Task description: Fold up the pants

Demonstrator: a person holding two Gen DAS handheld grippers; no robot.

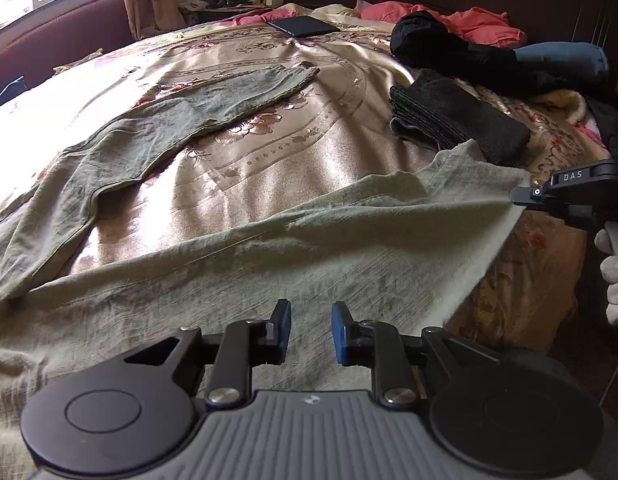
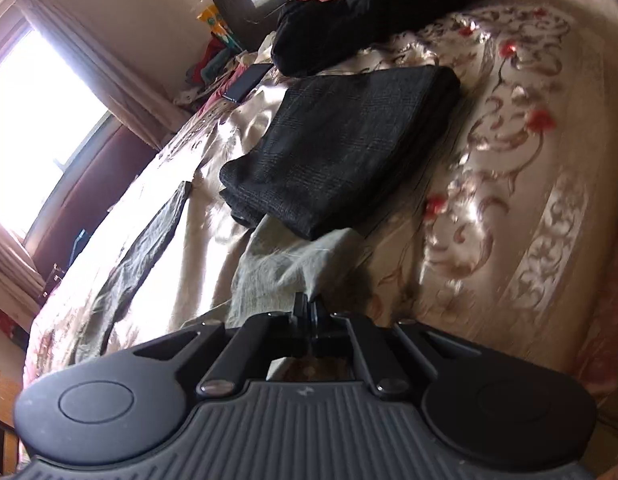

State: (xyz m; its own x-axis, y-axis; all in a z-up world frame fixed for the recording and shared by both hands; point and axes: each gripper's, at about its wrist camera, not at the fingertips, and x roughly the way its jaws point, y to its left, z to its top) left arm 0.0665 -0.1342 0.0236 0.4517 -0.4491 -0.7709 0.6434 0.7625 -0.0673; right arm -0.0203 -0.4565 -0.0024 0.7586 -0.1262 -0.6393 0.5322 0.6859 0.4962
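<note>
Pale green pants point(image 1: 237, 248) lie spread on the bed, one leg stretching to the far left point(image 1: 213, 96), the other across the front to the right. My left gripper point(image 1: 311, 330) is open just above the near leg's cloth, holding nothing. My right gripper point(image 2: 309, 312) is shut on the hem end of that leg point(image 2: 285, 264) and lifts it slightly; it also shows in the left wrist view point(image 1: 521, 196) at the right edge, pinching the cloth's corner.
A folded dark grey garment point(image 1: 457, 120) lies just behind the held hem, also in the right wrist view point(image 2: 341, 148). Black and pink clothes point(image 1: 449, 36) pile near the headboard. A dark tablet point(image 1: 303, 26) lies at the far side. The bedspread point(image 1: 289, 140) is satin with flowers.
</note>
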